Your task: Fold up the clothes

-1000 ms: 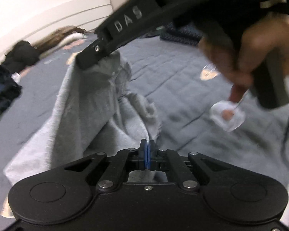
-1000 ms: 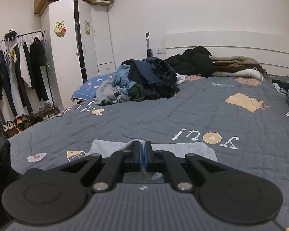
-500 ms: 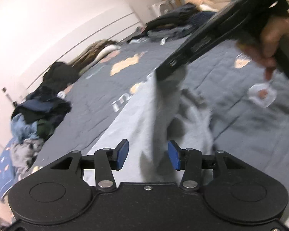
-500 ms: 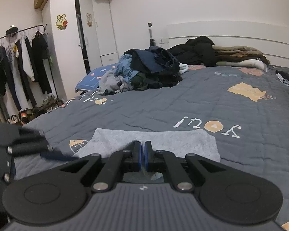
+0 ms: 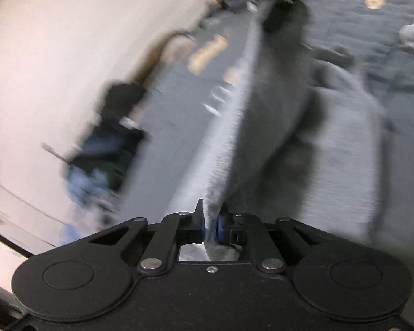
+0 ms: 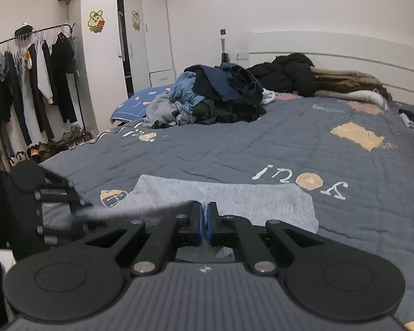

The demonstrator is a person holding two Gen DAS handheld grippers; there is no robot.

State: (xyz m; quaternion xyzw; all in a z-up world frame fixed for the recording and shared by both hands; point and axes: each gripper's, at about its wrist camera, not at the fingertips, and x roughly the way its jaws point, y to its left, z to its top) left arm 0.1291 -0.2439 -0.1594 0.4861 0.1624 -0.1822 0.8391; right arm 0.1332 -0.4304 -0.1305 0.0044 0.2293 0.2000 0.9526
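My left tongs [image 5: 212, 224] are closing on the edge of the soft, limp grey cloth [image 6: 234, 198], my right tongs [image 6: 205, 226] pinching another edge, so corners hold best.

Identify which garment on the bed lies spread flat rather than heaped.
The grey garment just ahead of the right gripper; the other clothes sit in a heap further back.

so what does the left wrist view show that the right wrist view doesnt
Only the left wrist view, blurred, shows the left gripper with its jaws closing on a raised edge of the grey garment, cloth between the pads.

Only the right wrist view shows the white wardrobe, the clothes rack and the right gripper shut on the garment's near edge.

Both show the grey garment, the grey quilt and the pile of clothes.
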